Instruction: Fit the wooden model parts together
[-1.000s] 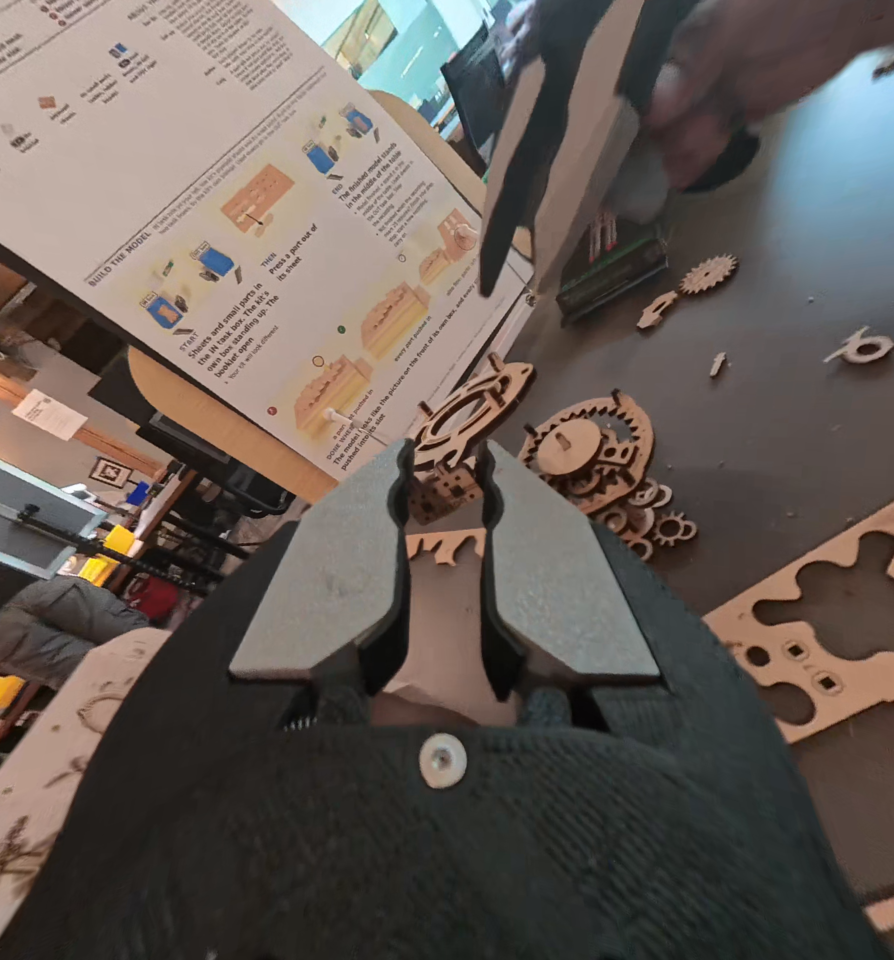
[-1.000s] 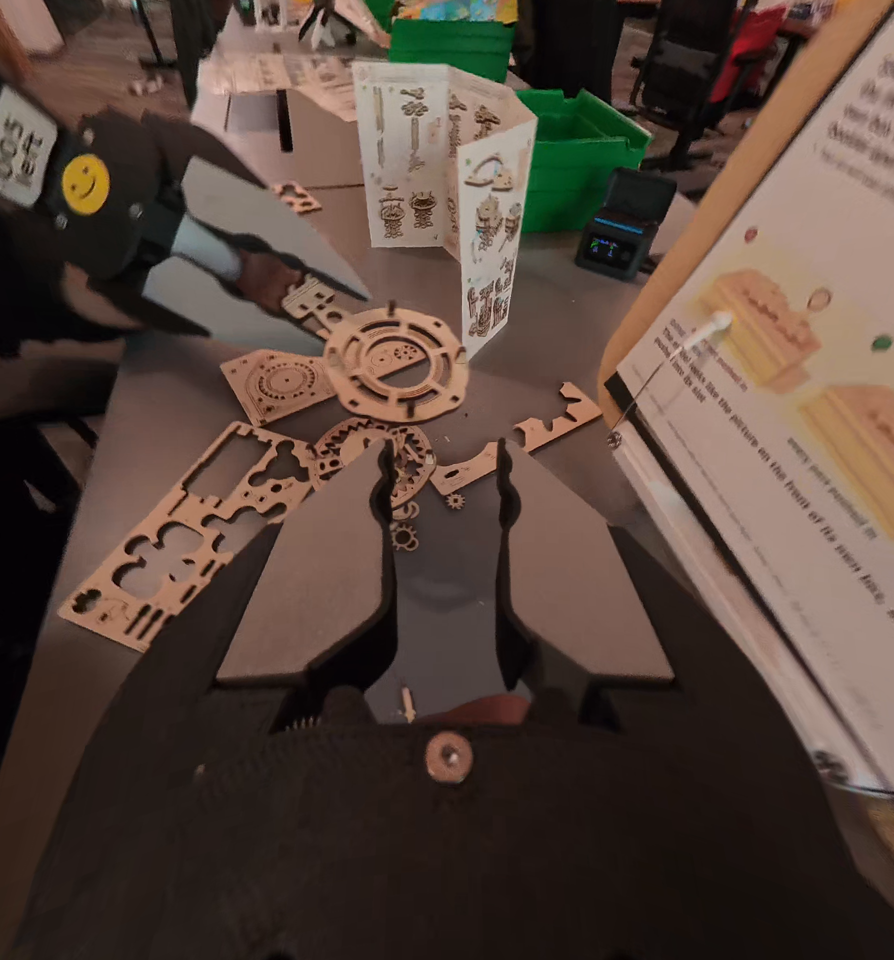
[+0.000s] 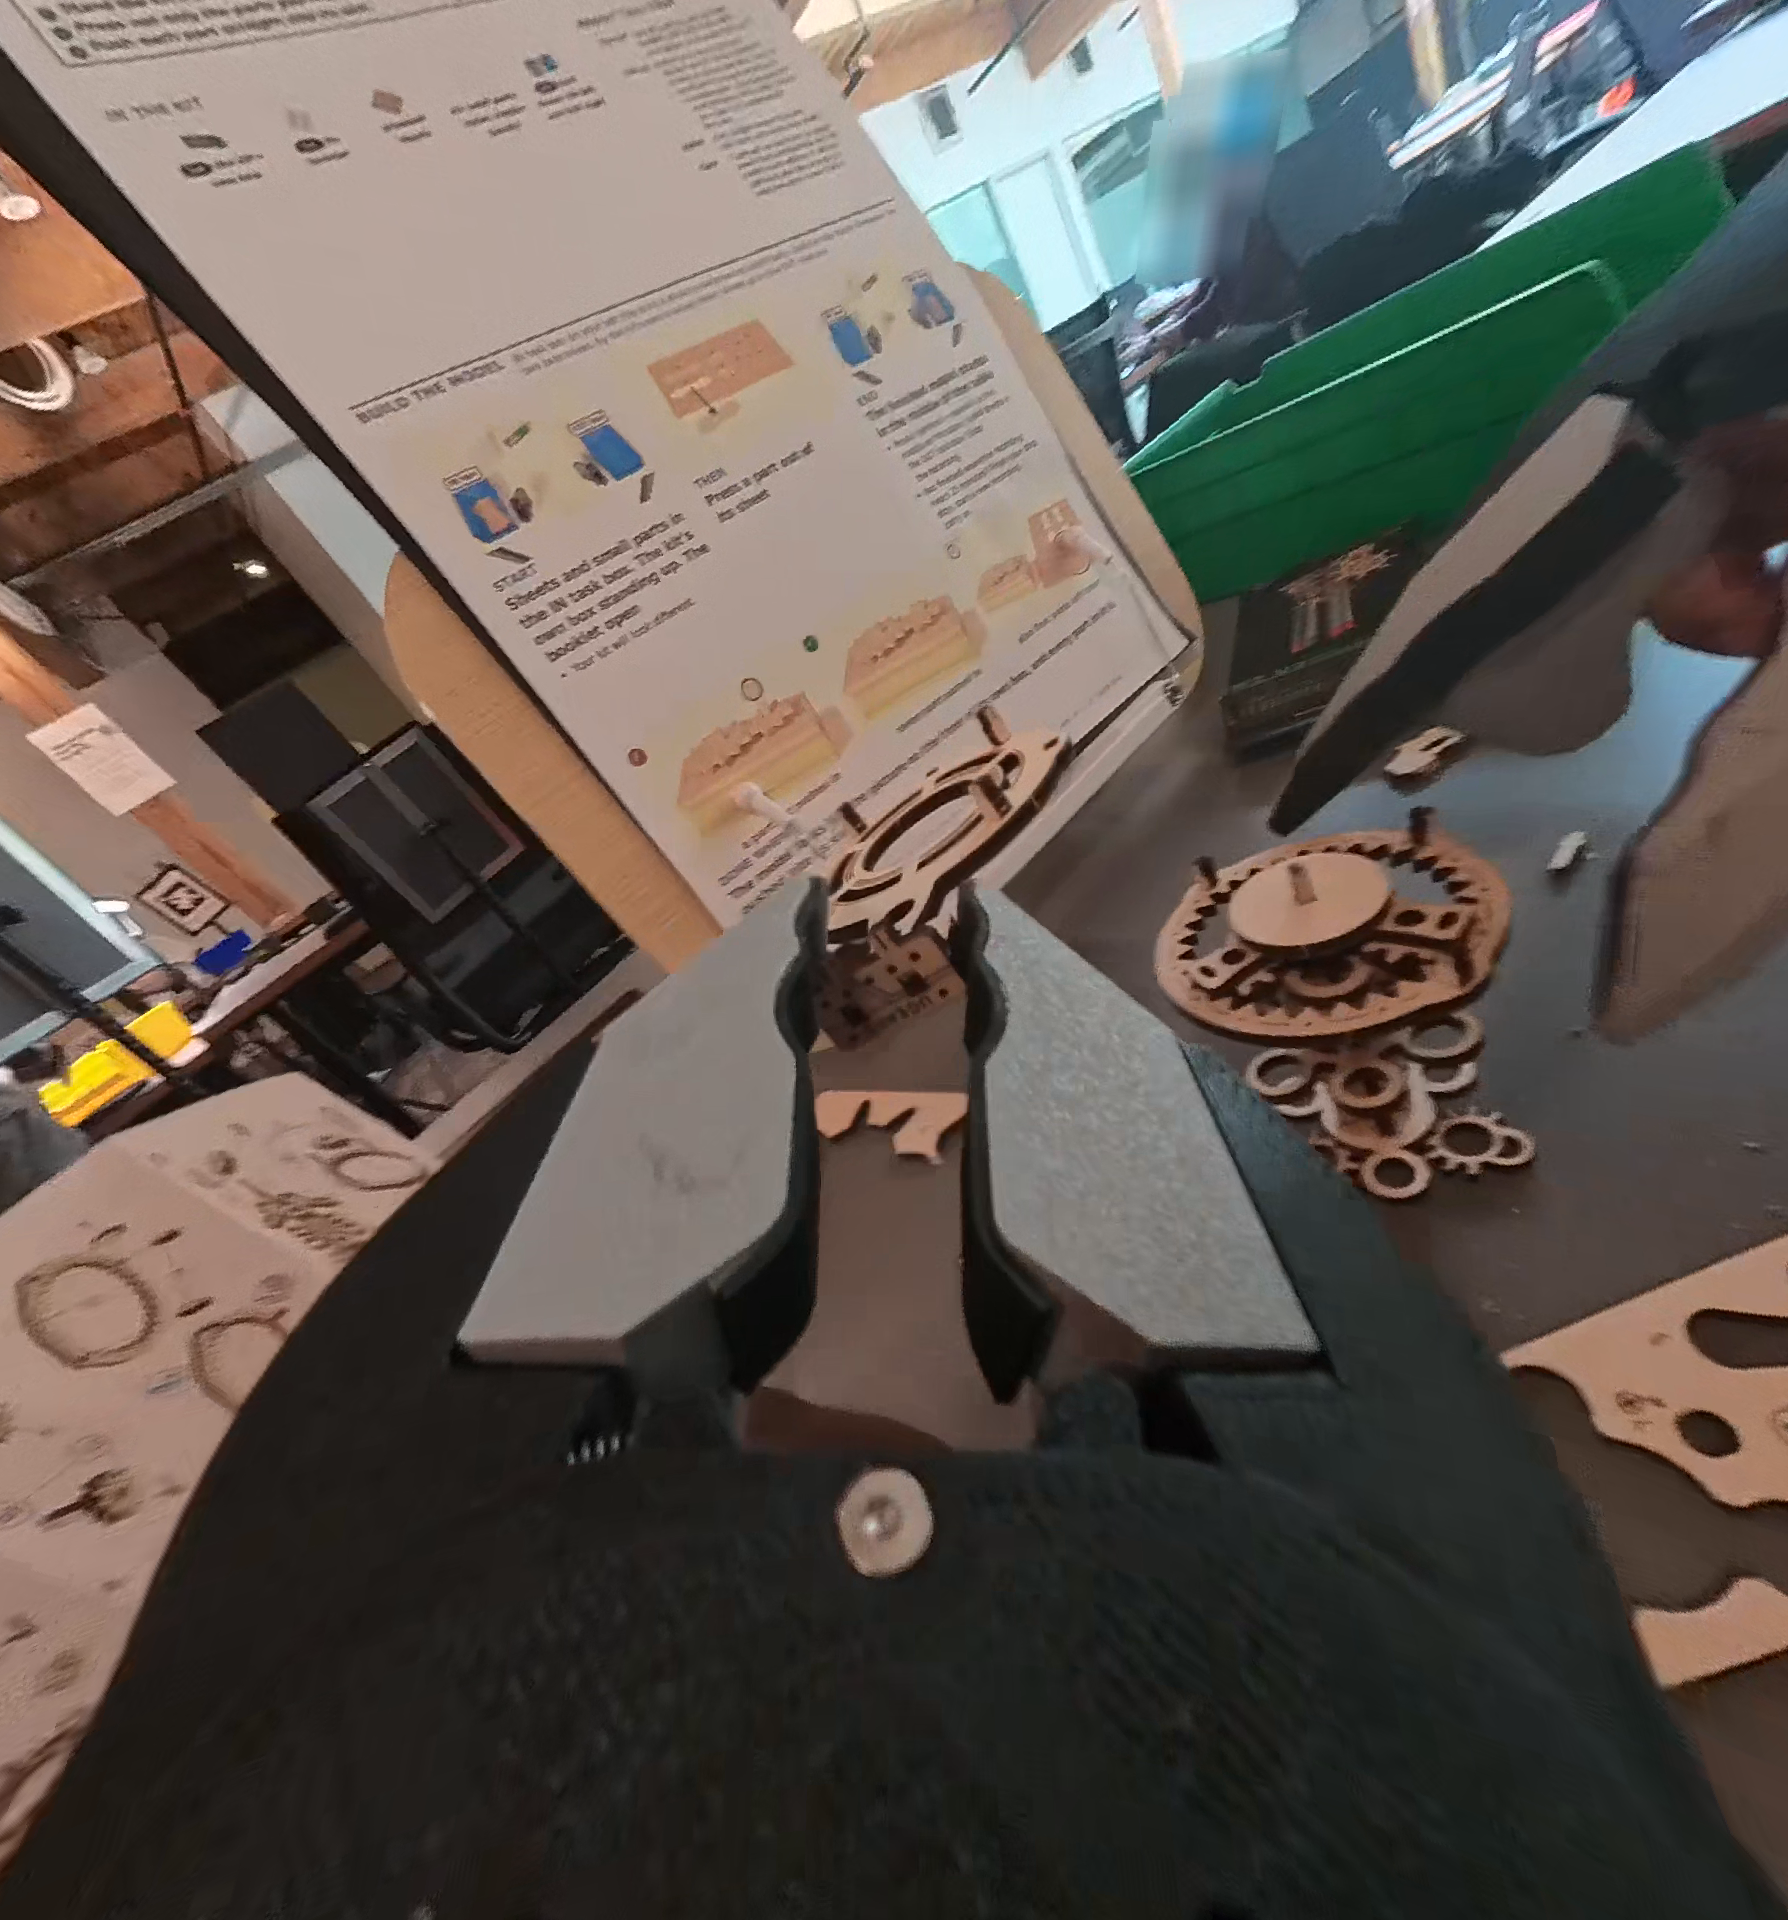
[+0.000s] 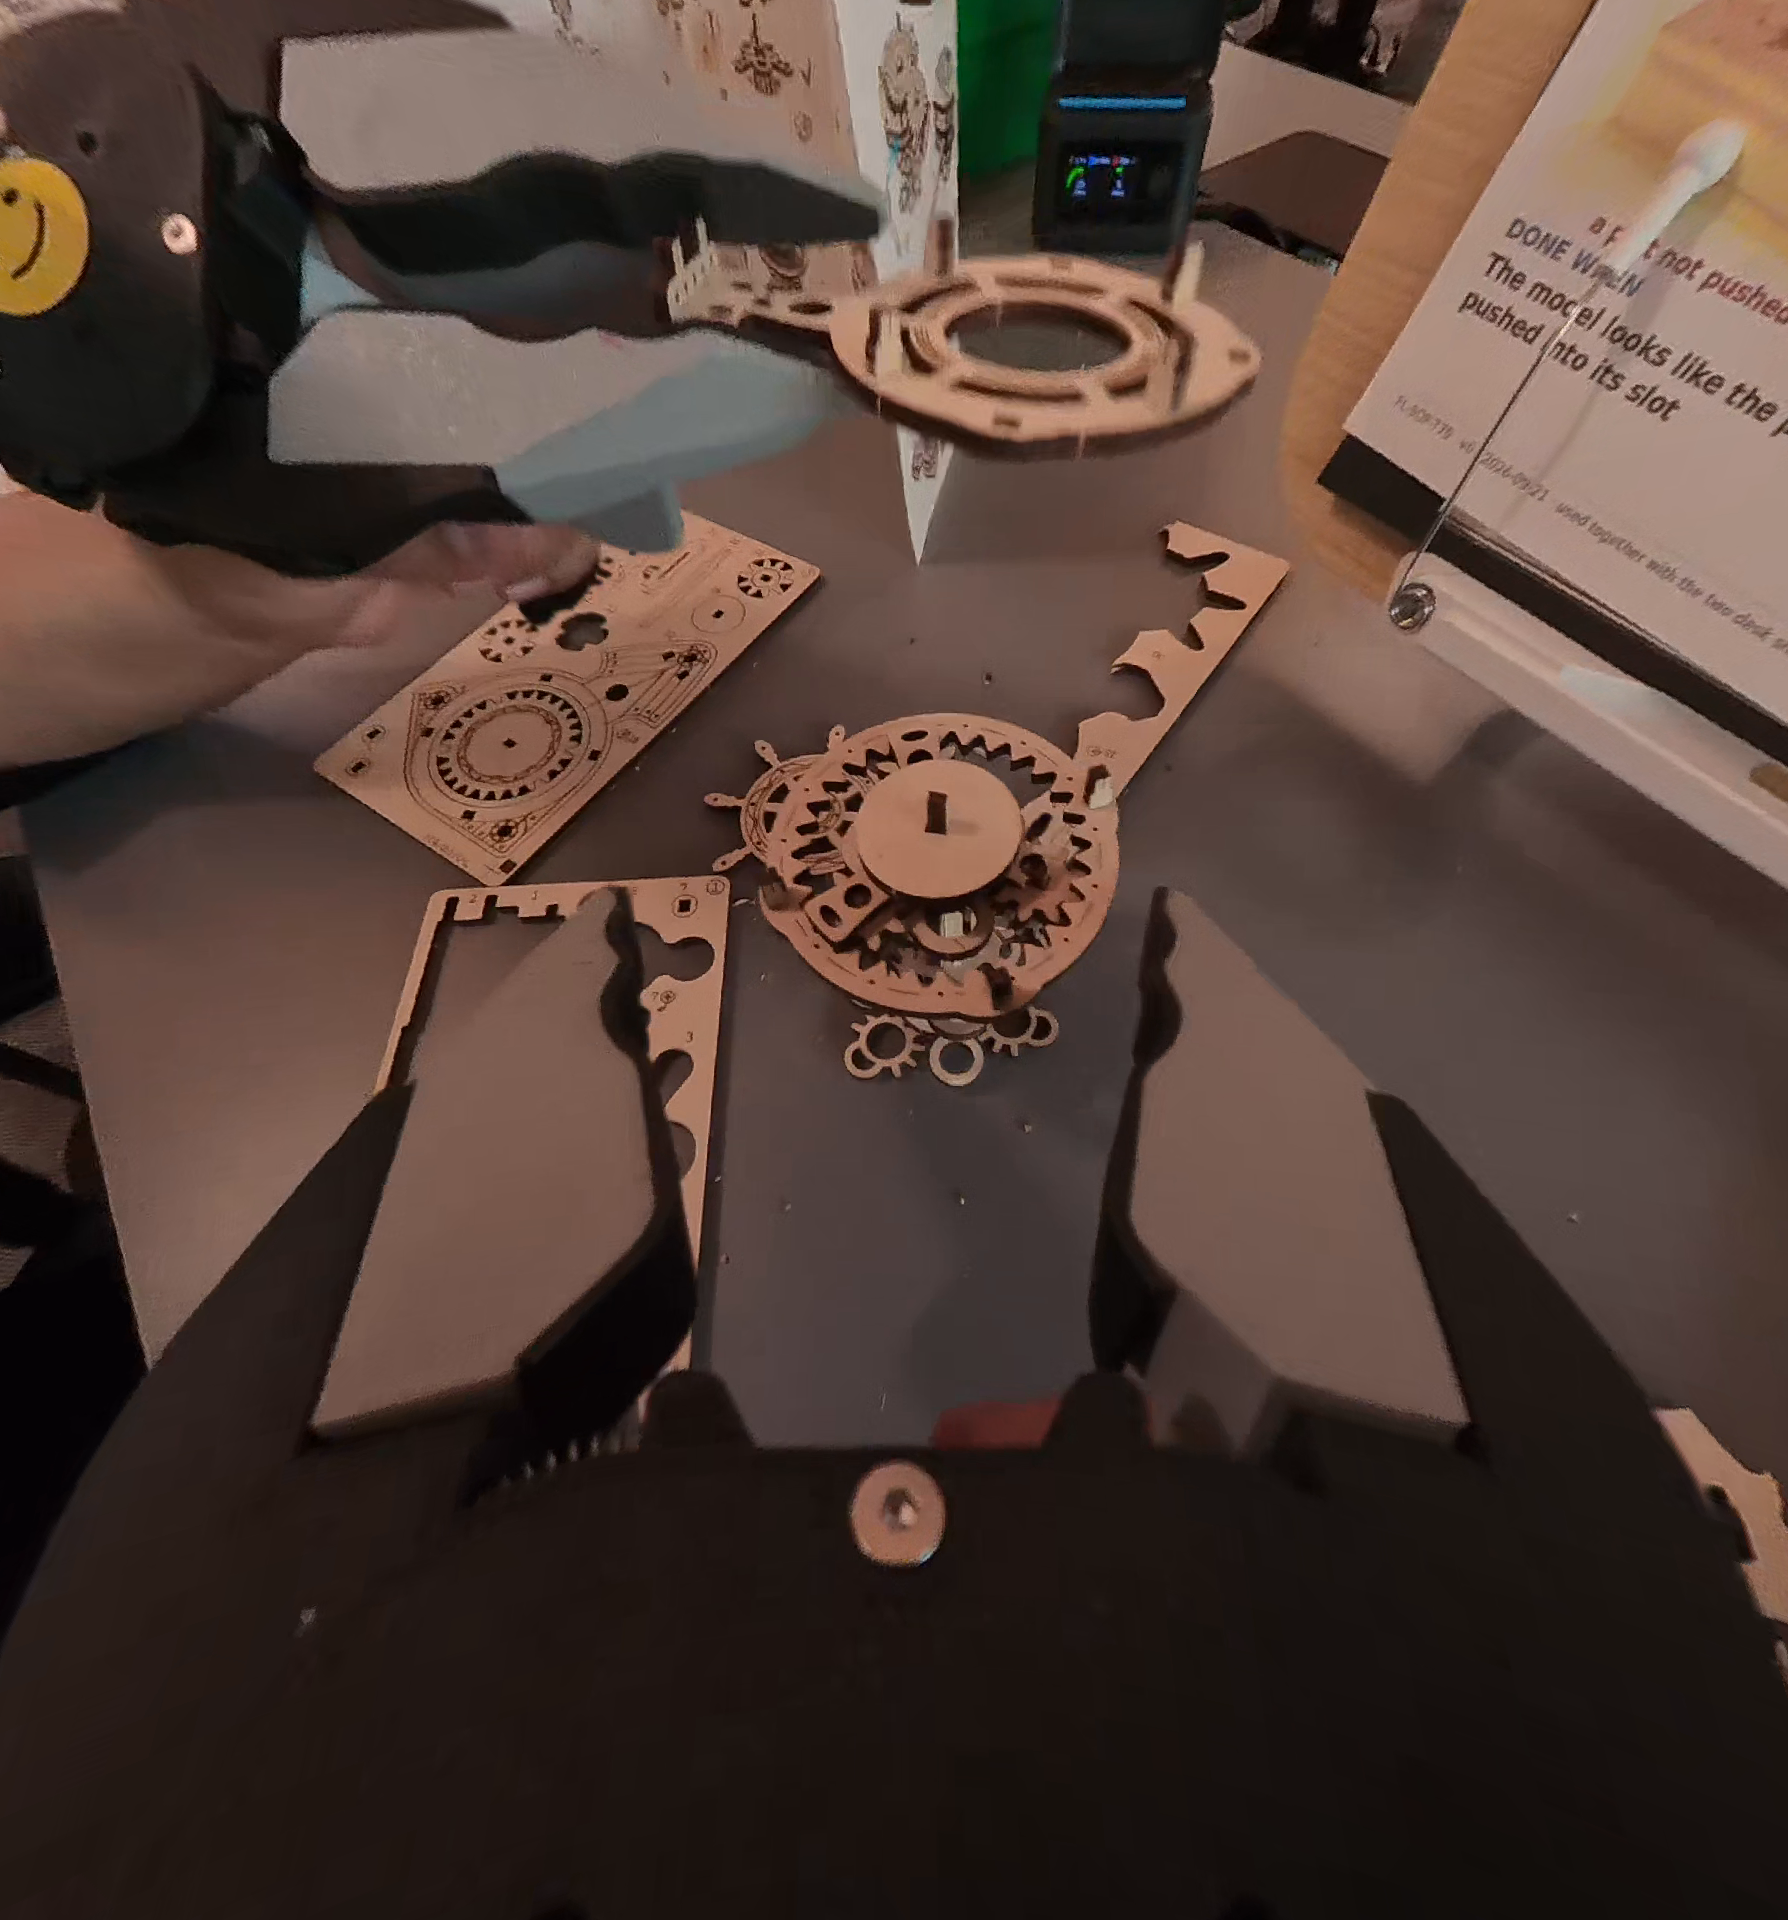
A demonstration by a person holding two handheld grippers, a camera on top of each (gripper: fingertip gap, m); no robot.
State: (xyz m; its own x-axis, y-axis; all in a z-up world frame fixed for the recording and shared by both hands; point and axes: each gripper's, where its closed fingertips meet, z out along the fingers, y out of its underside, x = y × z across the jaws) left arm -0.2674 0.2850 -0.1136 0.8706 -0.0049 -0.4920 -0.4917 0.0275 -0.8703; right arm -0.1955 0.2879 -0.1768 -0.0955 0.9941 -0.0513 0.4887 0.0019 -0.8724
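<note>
The dark worktop [image 4: 1389,1039] carries everything, with a propped instruction board [image 3: 578,364] standing along its edge. A folded booklet [image 4: 911,125] stands at the far side, next to a small black device [image 4: 1118,156] with a lit screen.

Three flat wooden sheets lie on the worktop: an engraved sheet [image 4: 568,707] under the person's hand [image 4: 474,582], a mostly emptied frame [image 4: 692,987] partly hidden by the right gripper's finger, and a jagged strip [image 4: 1191,644] running up towards the board.

The left gripper [image 3: 885,925] is pinching a small slotted block at the end of the ring plate [image 3: 947,831] — a wide wooden ring with short pegs standing up from it. It holds that plate in the air, clear of the worktop; in the right wrist view the ring plate [image 4: 1046,348] hangs above and beyond the gear base, well apart from it.

The right gripper [image 4: 890,935] is spread wide and holds nothing, hovering just short of the gear base [image 4: 931,862]. That base lies flat mid-worktop — a toothed ring around a round disc with a stub at its centre. A few loose small gears [image 4: 947,1044] lie touching its near edge.
</note>
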